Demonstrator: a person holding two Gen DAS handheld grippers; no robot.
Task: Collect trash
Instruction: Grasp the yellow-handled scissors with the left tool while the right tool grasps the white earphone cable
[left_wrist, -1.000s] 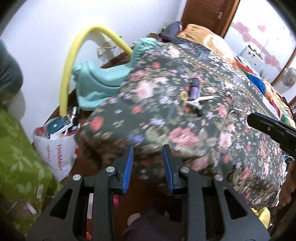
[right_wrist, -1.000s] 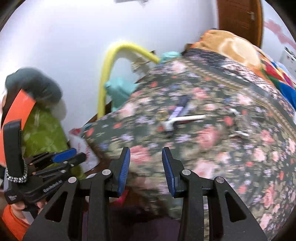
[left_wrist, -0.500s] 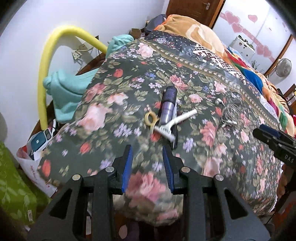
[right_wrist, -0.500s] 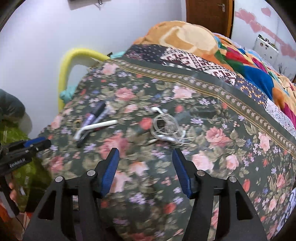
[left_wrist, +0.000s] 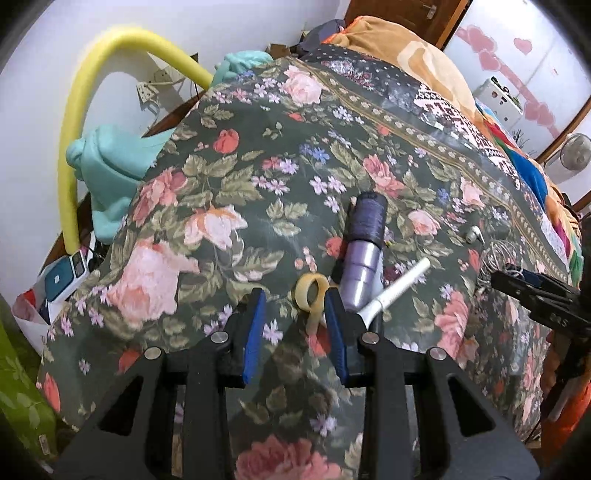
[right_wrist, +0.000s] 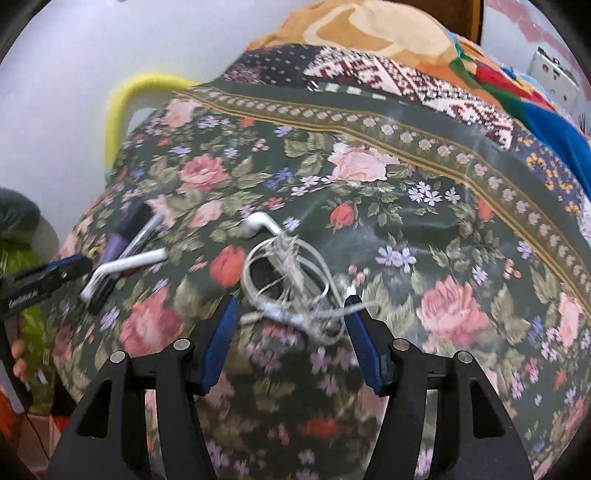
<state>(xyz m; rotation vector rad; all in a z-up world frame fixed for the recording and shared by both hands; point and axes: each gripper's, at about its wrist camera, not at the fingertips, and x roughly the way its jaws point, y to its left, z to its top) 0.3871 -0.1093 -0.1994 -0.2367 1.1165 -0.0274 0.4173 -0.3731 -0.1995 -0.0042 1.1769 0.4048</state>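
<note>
On the dark floral bedspread (left_wrist: 221, 206) lies a small pile: a yellowish tape ring (left_wrist: 312, 291), a purple tube with a dark cap (left_wrist: 364, 240) and a white razor (left_wrist: 395, 291). My left gripper (left_wrist: 295, 306) is open, its tips just in front of the tape ring. A tangle of white earphones and cable (right_wrist: 291, 280) lies on the bedspread (right_wrist: 369, 206) further right. My right gripper (right_wrist: 291, 314) is open wide, its tips on either side of the tangle's near edge. The pile also shows in the right wrist view, with the razor (right_wrist: 122, 266) at the left.
A yellow foam tube (left_wrist: 96, 92) arches by the white wall beside teal cloth (left_wrist: 110, 166). A white shopping bag (left_wrist: 40, 295) of items sits on the floor at left. Colourful blankets (right_wrist: 480, 85) cover the far bed. A green floral cloth (left_wrist: 18, 387) is at lower left.
Both grippers have moved forward over the bed: the left up to the tape ring and purple tube, the right up to the earphone tangle, with its jaws opened wider.
</note>
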